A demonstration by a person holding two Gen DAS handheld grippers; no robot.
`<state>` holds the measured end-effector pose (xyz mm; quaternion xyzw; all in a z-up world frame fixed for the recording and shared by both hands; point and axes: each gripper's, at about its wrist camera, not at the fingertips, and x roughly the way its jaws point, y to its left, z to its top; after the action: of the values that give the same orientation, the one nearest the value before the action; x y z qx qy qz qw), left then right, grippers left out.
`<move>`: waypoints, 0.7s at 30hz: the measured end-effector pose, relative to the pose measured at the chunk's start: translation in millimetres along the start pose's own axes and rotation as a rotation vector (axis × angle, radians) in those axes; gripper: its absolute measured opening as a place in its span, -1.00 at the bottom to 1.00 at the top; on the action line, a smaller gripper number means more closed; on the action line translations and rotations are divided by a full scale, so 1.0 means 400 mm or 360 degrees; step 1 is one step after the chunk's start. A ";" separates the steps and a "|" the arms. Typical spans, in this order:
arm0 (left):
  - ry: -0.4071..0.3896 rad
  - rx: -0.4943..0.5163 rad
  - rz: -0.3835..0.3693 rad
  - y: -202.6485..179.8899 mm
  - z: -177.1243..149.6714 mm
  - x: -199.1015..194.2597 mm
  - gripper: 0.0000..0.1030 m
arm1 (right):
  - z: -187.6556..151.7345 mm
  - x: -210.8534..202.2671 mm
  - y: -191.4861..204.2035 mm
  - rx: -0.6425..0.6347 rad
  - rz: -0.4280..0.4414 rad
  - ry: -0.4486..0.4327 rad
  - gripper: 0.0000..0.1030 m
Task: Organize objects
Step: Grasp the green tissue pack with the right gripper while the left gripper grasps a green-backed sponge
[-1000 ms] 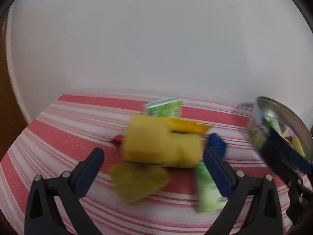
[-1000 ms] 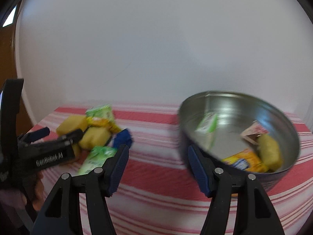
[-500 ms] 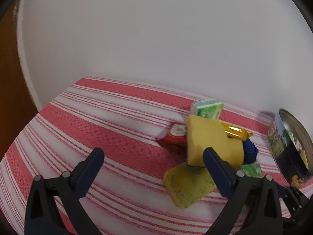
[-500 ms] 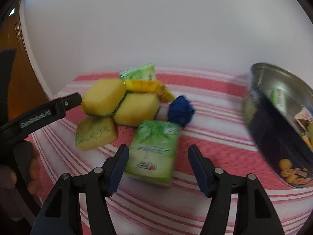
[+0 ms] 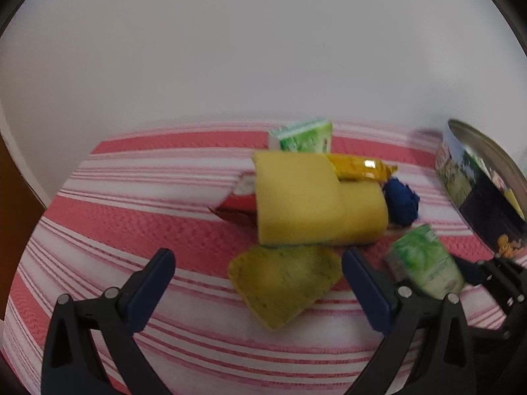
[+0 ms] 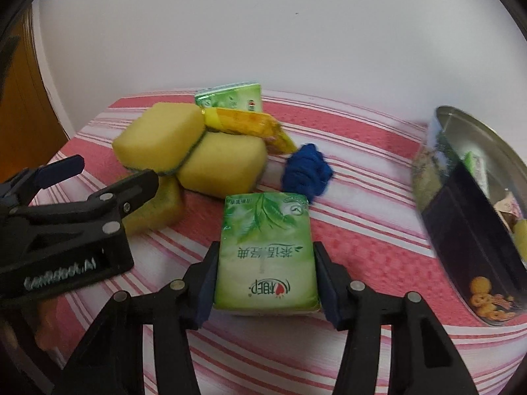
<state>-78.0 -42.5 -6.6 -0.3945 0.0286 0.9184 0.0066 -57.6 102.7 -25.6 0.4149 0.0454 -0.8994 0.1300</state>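
The right gripper (image 6: 265, 284) has just been closing its jaws, and they now sit tight against both long sides of the green tissue pack (image 6: 265, 250), pinching it where it lies flat on the red-and-white striped cloth (image 6: 369, 204). Just past the pack's far end sits a crumpled blue cloth ball (image 6: 306, 169), touching or very nearly touching its corner. To the left of that, two yellow sponges (image 6: 194, 148) are piled together, a yellow snack wrapper (image 6: 247, 125) draped across the top, and a second green pack (image 6: 230, 98) standing behind them.

Over to the left gripper (image 5: 257, 291): jaws spread wide, nothing between the pads, hovering above the cloth. A flat speckled yellow sponge (image 5: 285, 279) lies just ahead of the gap, closer to the right finger. Behind the pile, a red packet (image 5: 238, 200) peeks out on the left.

Far right, the metal tin (image 6: 467, 204) is tilted on its side, with small items inside it.
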 end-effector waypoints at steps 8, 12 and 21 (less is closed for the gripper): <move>0.0132 0.0073 0.0097 -0.038 -0.012 0.070 0.99 | -0.030 -0.040 -0.078 0.0078 0.0034 -0.0050 0.08; 0.0175 -0.0044 -0.0041 -0.007 -0.015 0.078 0.63 | -0.027 -0.038 -0.078 0.0085 0.0068 -0.0042 0.08; 0.0128 0.0070 -0.0222 -0.021 -0.018 0.027 0.28 | -0.026 -0.050 -0.075 0.0111 0.0089 -0.0080 0.08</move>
<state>-80.0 -34.6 -19.8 -0.4319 0.0215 0.8983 0.0782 -45.8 137.4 -18.0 0.3975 -0.0008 -0.9066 0.1417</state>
